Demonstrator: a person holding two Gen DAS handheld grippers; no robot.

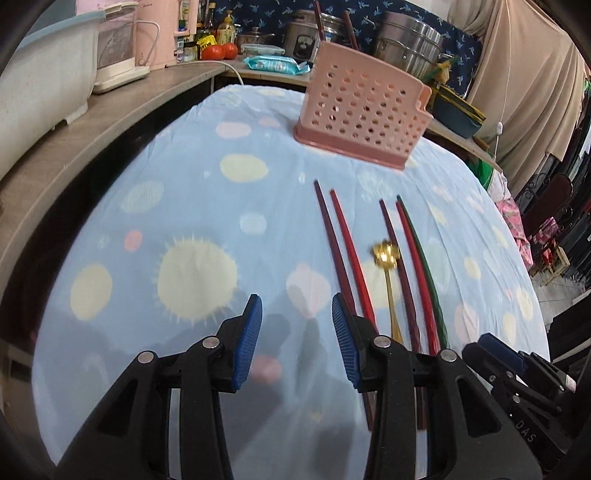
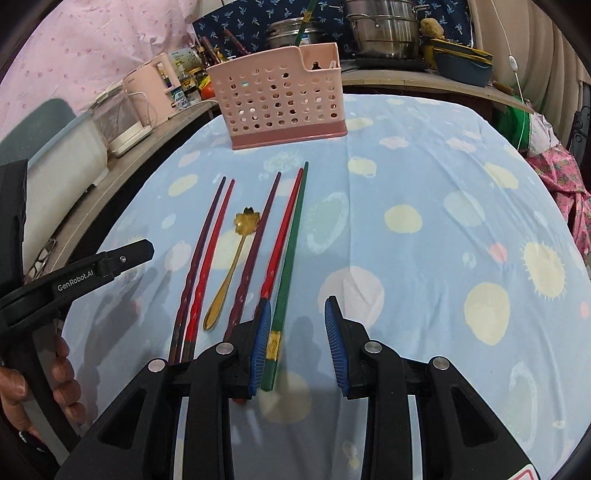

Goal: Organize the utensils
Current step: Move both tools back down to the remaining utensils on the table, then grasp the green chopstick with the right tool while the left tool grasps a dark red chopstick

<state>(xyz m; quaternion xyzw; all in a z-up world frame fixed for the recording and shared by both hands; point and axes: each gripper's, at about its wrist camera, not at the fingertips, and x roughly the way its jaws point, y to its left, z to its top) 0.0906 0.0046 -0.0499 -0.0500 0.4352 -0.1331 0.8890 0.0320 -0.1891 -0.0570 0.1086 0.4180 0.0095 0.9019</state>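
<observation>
Several chopsticks lie side by side on the blue dotted tablecloth [image 2: 424, 177]: a purple one [image 2: 201, 258] and a red one [image 2: 212, 254] at the left, another purple one [image 2: 256, 243], another red one [image 2: 282, 232] and a green one [image 2: 291, 251]. A gold spoon [image 2: 231, 266] with a flower-shaped bowl lies among them. A pink perforated utensil holder [image 2: 280, 99] stands beyond them. My right gripper [image 2: 297, 347] is open, its jaws just right of the green chopstick's near end. My left gripper [image 1: 297, 339] is open and empty, left of the chopsticks [image 1: 347, 254].
A wooden shelf [image 1: 110, 122] along the left carries a pink kettle [image 1: 162, 33], a white tub, bottles and tomatoes. Steel pots [image 2: 384, 29] and a blue basin stand behind the holder. Clothes hang at the right. The table's edges curve away on both sides.
</observation>
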